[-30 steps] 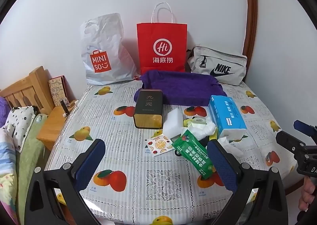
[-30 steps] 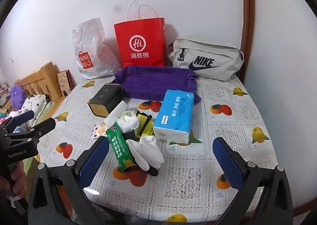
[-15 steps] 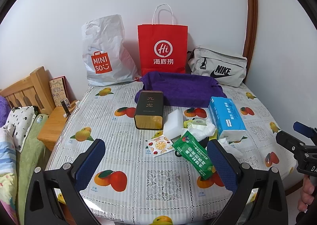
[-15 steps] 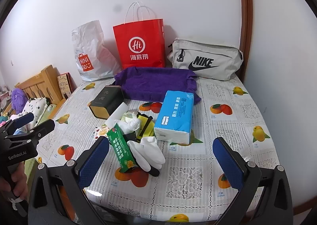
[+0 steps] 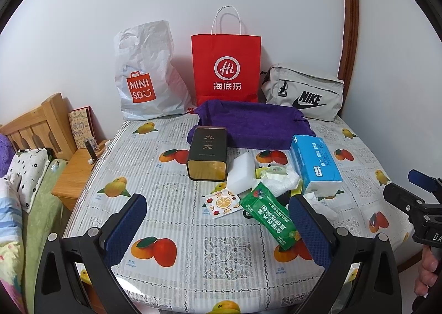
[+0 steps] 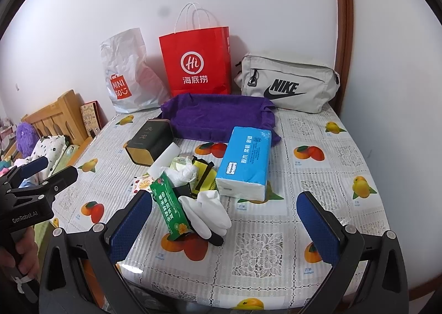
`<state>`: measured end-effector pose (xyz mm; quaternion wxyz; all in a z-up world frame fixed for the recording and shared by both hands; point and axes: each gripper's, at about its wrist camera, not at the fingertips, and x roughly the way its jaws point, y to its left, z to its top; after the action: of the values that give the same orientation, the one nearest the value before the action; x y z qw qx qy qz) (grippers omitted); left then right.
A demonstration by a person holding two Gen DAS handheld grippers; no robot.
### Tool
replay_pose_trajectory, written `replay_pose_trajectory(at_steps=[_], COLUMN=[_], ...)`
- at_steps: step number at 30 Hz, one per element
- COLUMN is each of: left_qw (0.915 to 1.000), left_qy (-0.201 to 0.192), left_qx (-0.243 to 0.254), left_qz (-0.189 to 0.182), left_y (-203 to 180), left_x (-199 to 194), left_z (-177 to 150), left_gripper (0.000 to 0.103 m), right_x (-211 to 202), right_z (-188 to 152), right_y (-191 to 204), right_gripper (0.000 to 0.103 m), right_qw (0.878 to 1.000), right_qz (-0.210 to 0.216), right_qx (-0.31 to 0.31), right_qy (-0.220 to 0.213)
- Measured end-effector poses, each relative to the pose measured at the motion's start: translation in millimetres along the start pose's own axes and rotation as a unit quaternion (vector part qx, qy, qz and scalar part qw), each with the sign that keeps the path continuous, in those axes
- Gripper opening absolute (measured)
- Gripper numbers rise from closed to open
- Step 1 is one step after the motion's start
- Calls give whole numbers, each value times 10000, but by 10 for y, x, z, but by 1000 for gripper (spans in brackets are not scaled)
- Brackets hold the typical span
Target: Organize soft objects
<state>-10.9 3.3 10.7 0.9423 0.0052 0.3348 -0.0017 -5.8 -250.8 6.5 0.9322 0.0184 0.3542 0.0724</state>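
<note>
**Status: both tools released, soft items piled at counter centre**

Left tool (image 5: pixel 215 227): jaws spread wide, nothing betw. pads, held above near edge of counter (image 5: pixel 171 220). Right tool (image 6: pixel 225 221): same config., jaws wide apart, empty, above near edge. Each tool shows in the other's view at frame edge, w/ a hand on its grip.

Counter surface: clear cover over fruit-print cloth.

Rear row, against wall, L to R:
- white MINISO bag (image 5: pixel 145 76)
- red paper bag (image 5: pixel 226 65), upright
- grey Nike pouch (image 5: pixel 304 91)

Just in front of rear row: purple towel (image 5: pixel 252 126), shaped like a shallow tray, nothing visible inside.

Centre cluster:
- dark tea tin (image 5: pixel 207 152) on its side, touching towel's front-left edge
- white sponge block (image 5: pixel 241 173) just right of tin
- blue tissue pack (image 6: pixel 244 162) on right of cluster, front of towel
- green snack pouch (image 6: pixel 169 205) tilted, leaning on pile
- white gloves (image 6: pixel 205 213) nearest right tool, touching pouch
- crumpled white tissue (image 6: pixel 182 173) and yellow-black item (image 6: pixel 205 176) betw. sponge and tissue pack
- fruit-print sachet (image 5: pixel 221 202) flat, left of pouch

Left of counter: wooden bedside stand (image 5: pixel 76 173), bed headboard (image 5: pixel 36 126).
</note>
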Motion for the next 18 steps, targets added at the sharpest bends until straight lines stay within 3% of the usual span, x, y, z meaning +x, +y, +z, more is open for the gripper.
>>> replay_pose_trajectory(at_steps=[18], left_qw=[10000], left_qy=[15], left_qx=[22], left_qz=[-7], left_y=[-22], left_x=[-27], left_z=[-14], left_gripper=[103], right_x=[-11], right_z=[-11], right_y=[31], right_gripper=[103], right_qw=[10000], right_qz=[14], right_qx=[-42], right_qy=[-5])
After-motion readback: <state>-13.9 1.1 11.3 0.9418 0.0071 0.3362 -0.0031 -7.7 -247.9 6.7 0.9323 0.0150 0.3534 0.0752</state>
